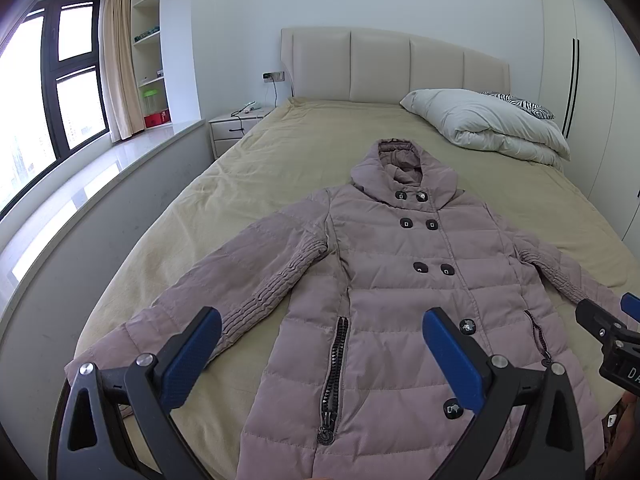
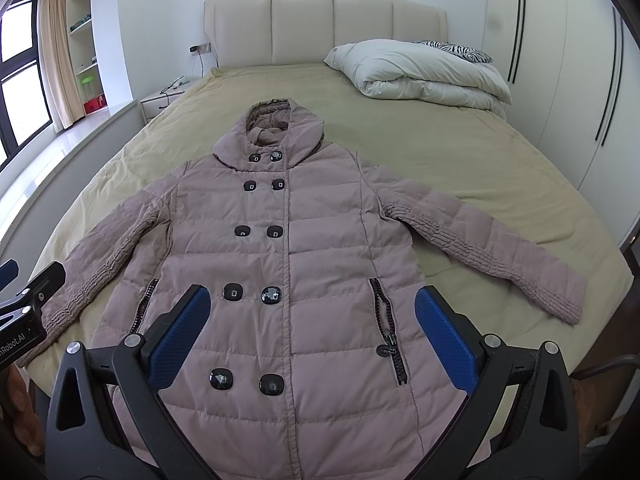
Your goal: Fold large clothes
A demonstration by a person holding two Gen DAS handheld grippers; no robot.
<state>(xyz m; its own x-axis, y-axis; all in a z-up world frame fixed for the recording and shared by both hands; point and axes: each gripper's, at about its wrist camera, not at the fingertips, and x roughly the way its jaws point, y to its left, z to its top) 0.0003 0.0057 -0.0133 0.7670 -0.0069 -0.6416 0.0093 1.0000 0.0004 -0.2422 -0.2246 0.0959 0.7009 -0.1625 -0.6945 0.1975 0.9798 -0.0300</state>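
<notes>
The coat (image 2: 288,264) (mauve, quilted, hooded) lies flat, front up and buttoned on the bed (image 2: 460,152), sleeves spread outward.

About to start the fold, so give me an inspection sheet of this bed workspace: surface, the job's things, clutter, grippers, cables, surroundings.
Surface: bed with a tan cover, lightly wrinkled.
Job's things: mauve padded coat lies flat, front up, buttoned, hood toward the headboard, both sleeves spread out to the sides; not yet folded.
Clutter: folded white duvet at the head of the bed, a zebra-print pillow behind it; both apart from the coat.
Grippers: left gripper open, holding nothing; right gripper open, holding nothing; both hover over the coat's lower half.
Cables: a dark cable hangs from the wall socket beside the headboard toward the nightstand.
Surroundings: window, curtain, shelves, wardrobe doors.
</notes>
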